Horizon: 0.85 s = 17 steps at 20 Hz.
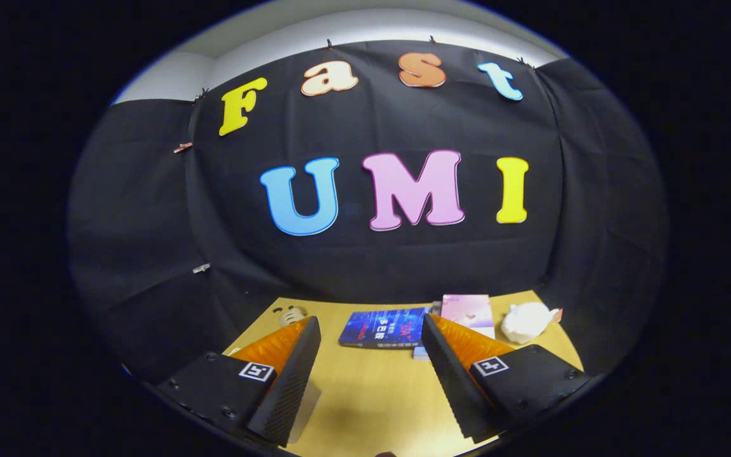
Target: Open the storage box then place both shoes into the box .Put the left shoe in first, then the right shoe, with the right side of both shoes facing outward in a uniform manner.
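The gripper (370, 330) hangs over a wooden table (372, 393) with its two fingers spread wide apart and nothing between them, only bare tabletop showing in the gap. Each finger is a wedge-shaped block that tapers toward its tip, and the inner faces that look at each other carry a fine ribbed, grippy texture; a small square marker with a blocky pattern sits on the flat top of each mount. The table's surface is smooth, pale and matte, with a soft shadow pooling on it close in between the fingers. Just ahead of the fingers, beyond the open gap, a blue book (383, 327) lies flat, its cover glossy and rectangular, with print too small to make out. Touching it on the right-finger side is a pink box (467, 312), a slim flat carton with a satin-looking lid, its near corner hidden behind the right fingertip. Further off beyond the right finger, near the table's far corner, sits a white lump (526, 320), rounded, soft and crumpled like cloth or plush, though I cannot tell exactly what it is. Beyond the left fingertip a small pale figure (290, 313) with rounded shapes peeks over the finger's edge, mostly hidden. Behind the table, black cloth (150, 222) hangs in loose folds, pinned with small clips. From here I cannot pick out the shoes or say whether the pink carton is the storage box.
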Tool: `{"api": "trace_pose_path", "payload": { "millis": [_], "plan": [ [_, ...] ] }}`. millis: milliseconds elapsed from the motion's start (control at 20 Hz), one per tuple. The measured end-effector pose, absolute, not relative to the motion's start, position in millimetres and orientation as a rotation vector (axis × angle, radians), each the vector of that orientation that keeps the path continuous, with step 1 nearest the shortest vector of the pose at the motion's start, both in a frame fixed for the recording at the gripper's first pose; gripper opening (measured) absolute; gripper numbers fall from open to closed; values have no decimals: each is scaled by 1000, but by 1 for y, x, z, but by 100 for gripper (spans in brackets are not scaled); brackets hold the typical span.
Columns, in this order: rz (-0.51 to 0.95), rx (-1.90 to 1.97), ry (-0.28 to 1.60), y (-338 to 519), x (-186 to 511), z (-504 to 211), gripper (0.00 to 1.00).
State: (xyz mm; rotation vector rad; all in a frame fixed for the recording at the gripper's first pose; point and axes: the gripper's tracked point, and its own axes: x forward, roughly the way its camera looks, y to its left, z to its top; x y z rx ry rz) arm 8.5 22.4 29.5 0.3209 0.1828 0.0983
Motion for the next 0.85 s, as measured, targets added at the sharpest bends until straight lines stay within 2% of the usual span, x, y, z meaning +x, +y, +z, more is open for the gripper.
{"api": "trace_pose_path", "payload": {
  "millis": [450, 850],
  "plan": [
    [4, 225, 49, -57, -4, 64, 98],
    [10, 207, 22, -81, -9, 67, 98]
  ]
}}
